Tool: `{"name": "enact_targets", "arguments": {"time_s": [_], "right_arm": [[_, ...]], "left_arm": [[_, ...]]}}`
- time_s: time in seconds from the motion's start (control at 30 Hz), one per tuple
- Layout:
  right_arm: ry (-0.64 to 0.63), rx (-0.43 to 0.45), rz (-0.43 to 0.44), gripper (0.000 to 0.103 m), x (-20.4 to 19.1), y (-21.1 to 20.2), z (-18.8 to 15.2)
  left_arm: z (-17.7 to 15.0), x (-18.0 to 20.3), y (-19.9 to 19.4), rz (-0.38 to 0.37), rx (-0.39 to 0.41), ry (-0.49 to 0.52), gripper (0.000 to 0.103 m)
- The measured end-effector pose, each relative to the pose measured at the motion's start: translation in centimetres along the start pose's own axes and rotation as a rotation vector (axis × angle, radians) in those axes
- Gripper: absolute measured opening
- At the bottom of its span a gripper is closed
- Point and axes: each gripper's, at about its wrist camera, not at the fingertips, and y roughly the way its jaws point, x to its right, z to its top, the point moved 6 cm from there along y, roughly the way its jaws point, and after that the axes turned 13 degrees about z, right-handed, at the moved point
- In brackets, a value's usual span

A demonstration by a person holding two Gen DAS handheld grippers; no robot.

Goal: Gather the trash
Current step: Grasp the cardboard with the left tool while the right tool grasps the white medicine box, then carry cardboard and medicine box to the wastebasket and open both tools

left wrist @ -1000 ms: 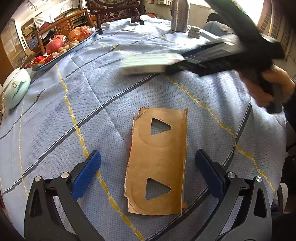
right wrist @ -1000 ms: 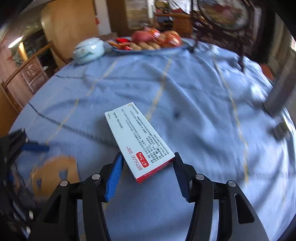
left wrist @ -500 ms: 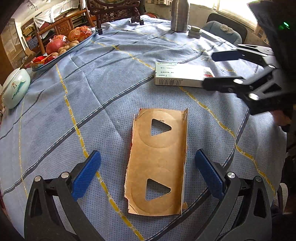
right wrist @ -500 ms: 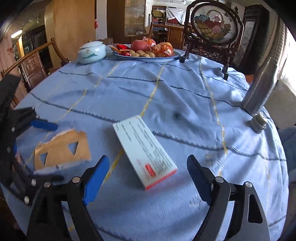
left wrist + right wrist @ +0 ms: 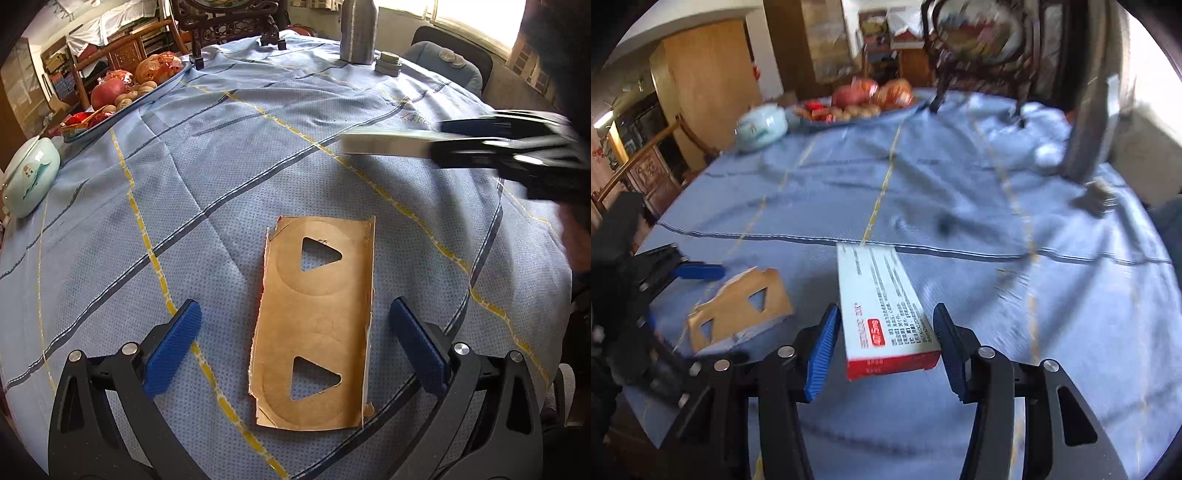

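Note:
A torn brown cardboard piece (image 5: 317, 325) with two triangular holes lies flat on the blue tablecloth. My left gripper (image 5: 291, 306) hangs open over it, one blue finger on each side and not touching it. A white medicine box (image 5: 875, 280) with a red end sits between the pads of my right gripper (image 5: 886, 310). Its jaws are closing, and the pads meet the box's long sides. From the left wrist, the box (image 5: 384, 144) looks blurred and raised off the cloth at the right gripper (image 5: 439, 139). The cardboard (image 5: 738, 310) lies to the lower left in the right wrist view.
A tray of fruit and nuts (image 5: 147, 99) and a pale lidded ceramic pot (image 5: 31, 177) stand at the far left. A metal bottle (image 5: 357, 29) with its cap (image 5: 388, 62) beside it stands at the back, next to a carved wooden stand (image 5: 229, 22).
My right gripper carried the box, put it on the cloth and opened wide, then closed round it again further right. The left gripper and the cardboard have not moved.

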Motion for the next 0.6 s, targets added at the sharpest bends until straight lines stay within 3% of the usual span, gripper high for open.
{"name": "enact_targets", "arguments": {"time_s": [0.17,0.33,0.4,0.47,0.53,0.6], "right_arm": [[0.002,0.134,-0.033,0.052,-1.5,-5.2,-3.4],[0.079,0.216,-0.036,0.051,-1.1,-7.8,-5.8],[0.106,0.24,-0.034,0.051,-0.8,-8.5,-6.5],[0.129,0.258,-0.038,0.051,-0.7,-8.8,-7.0],[0.156,0.25,-0.027,0.051,-0.5,-8.6,-7.4],[0.177,0.245,-0.012,0.051,-0.6,-8.5,-7.9]], "left_arm": [[0.1,0.0,0.0,0.001,0.0,0.0,0.098],[0.3,0.0,0.1,0.008,0.007,-0.004,0.097],[0.4,0.0,-0.1,0.007,0.018,-0.006,0.09],[0.6,0.1,-0.7,0.004,0.046,0.009,0.057],[0.6,0.3,-1.3,0.074,0.082,0.03,0.057],[0.6,0.6,-1.5,0.099,0.099,0.053,0.057]]}}
